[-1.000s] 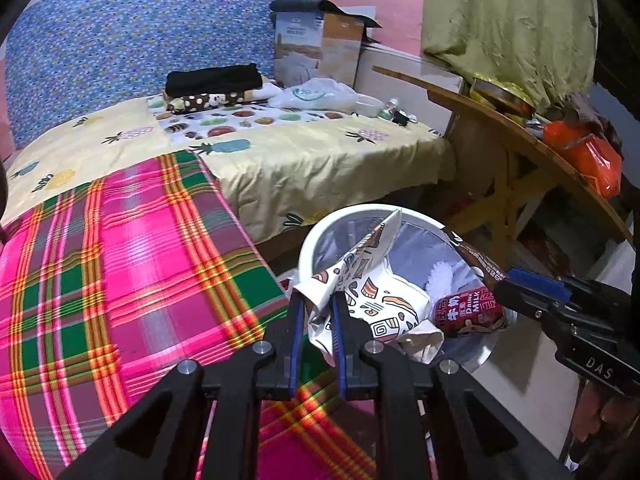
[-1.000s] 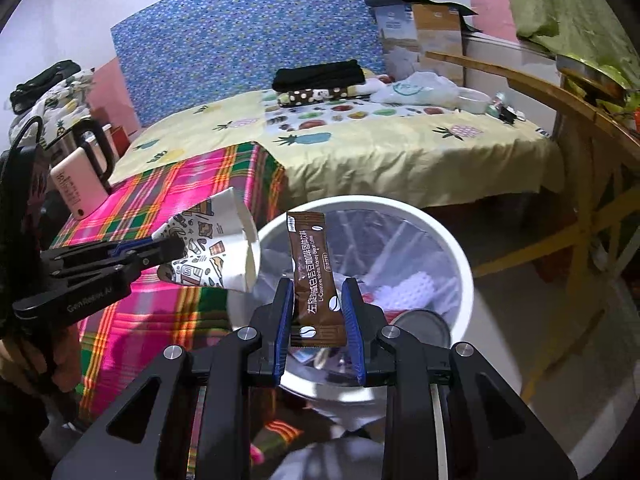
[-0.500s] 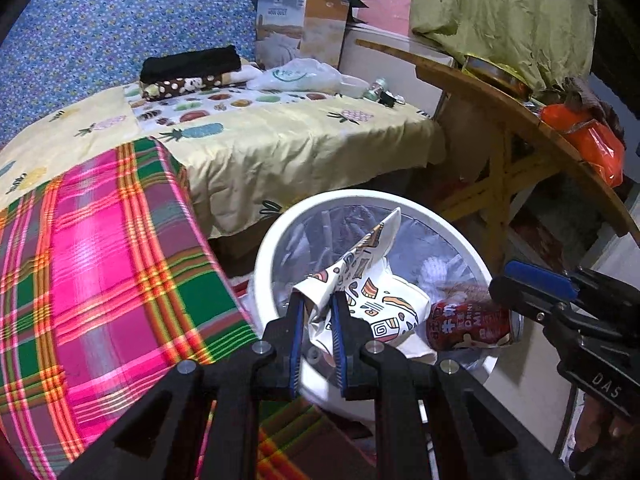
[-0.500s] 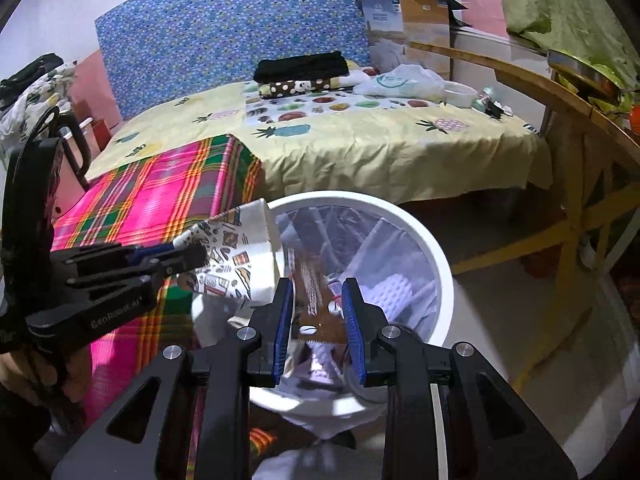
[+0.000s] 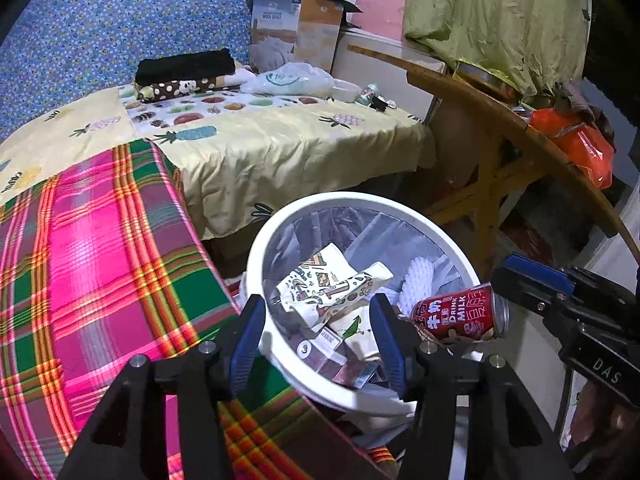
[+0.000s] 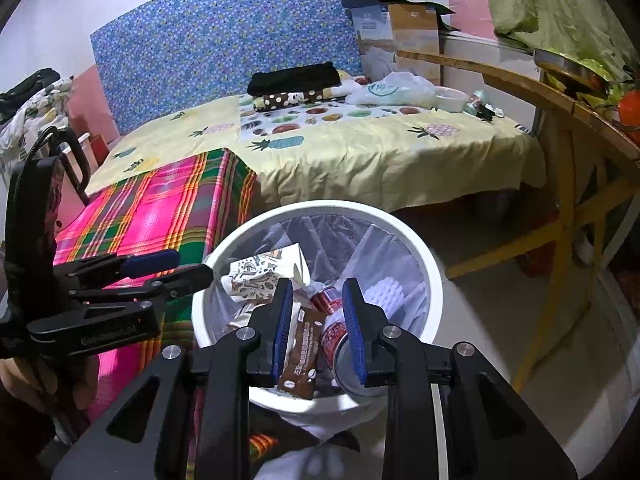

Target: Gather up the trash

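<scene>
The left tool [image 5: 316,304] was over the near edge of the white bin [image 5: 360,198]. Its jaws stood wide and were opening, and nothing was between its blue pads. The crumpled paper cup [image 5: 332,288] showed in the gap between them but lay lower down, inside the bin. It lay on its side on top of the other rubbish, with its long axis running roughly left to right in the left wrist view and its flattened mouth end toward the right.

The right tool [image 6: 317,286] was over the same bin from the other side, with its jaws set narrow. Between them sat a red can [image 5: 460,316] and a brown sachet [image 6: 302,354] side by side, the can against the right pad and the sachet toward the left one. The can looked gripped. In the left wrist view it hung at the tip of that tool over the bin's rim, lying nearly level. Its long axis ran along the line the tool pointed, with the silver end nearest the tool and the other end toward the middle of the bin. The sachet's long axis ran the same way, and its lower end crossed the near rim. I cannot tell whether the pads pressed on it.

The bin stood on the floor between a bed with a plaid blanket [image 5: 100,260] and a wooden counter [image 5: 480,96].
</scene>
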`<state>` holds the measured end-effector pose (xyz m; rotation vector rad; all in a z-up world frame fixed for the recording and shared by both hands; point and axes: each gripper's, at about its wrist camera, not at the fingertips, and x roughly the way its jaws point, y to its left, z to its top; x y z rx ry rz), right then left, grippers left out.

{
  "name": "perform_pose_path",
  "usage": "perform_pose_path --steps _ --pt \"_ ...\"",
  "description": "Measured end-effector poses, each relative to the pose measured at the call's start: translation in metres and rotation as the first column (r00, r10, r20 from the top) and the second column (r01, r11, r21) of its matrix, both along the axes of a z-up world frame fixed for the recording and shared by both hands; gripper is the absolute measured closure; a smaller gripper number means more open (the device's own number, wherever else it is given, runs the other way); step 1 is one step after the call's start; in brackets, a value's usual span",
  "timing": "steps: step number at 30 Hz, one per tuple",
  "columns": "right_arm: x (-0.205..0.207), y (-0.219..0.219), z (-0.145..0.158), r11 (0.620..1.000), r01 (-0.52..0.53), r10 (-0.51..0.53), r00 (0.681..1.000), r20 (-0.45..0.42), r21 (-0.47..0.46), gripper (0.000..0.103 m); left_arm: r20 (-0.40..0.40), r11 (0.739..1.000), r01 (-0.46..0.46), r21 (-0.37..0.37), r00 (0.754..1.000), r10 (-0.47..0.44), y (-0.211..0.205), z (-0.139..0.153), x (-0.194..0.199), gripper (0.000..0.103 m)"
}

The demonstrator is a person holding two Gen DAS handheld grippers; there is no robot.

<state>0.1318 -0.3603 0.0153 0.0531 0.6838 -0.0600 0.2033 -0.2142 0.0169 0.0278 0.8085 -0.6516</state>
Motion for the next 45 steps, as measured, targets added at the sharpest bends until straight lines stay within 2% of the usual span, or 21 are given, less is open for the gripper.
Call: perform_pose_path --steps 10,24,45 --pt "-0.016 0.020 0.000 0.999 -0.043 0.043 0.999 -0.001 0.014 0.076 0.074 0.999 -0.049 0.005 0.996 0.048 0.025 0.017 -0.035 0.042" --pt "-0.042 0.047 0.001 0.994 -0.107 0.106 0.994 0.023 0.017 0.076 0.151 0.979 -0.202 0.024 0.969 0.196 0.072 0.027 -0.088 0.042" --pt "-0.084 0.072 -0.004 0.986 -0.166 0.165 0.985 0.055 0.020 0.076 0.173 0.959 -0.282 0.033 0.946 0.273 0.109 0.022 -0.155 0.042"
